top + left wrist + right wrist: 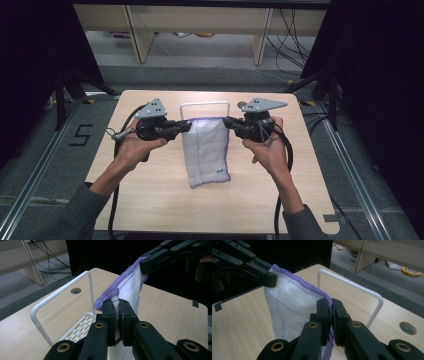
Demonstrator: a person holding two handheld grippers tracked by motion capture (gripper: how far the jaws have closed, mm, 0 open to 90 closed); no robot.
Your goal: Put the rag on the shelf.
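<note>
Cloth (205, 150) between both claws

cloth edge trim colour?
Purple, on the white cloth with thin grid lines; clearest in the right gripper view.

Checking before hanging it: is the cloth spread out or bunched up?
Spread: the purple-edged cloth hangs flat, with the left claw and right claw each pinching a top corner.

Light wooden table (150, 200); black cables (292, 35) on grey floor (210, 55) beyond.
</note>
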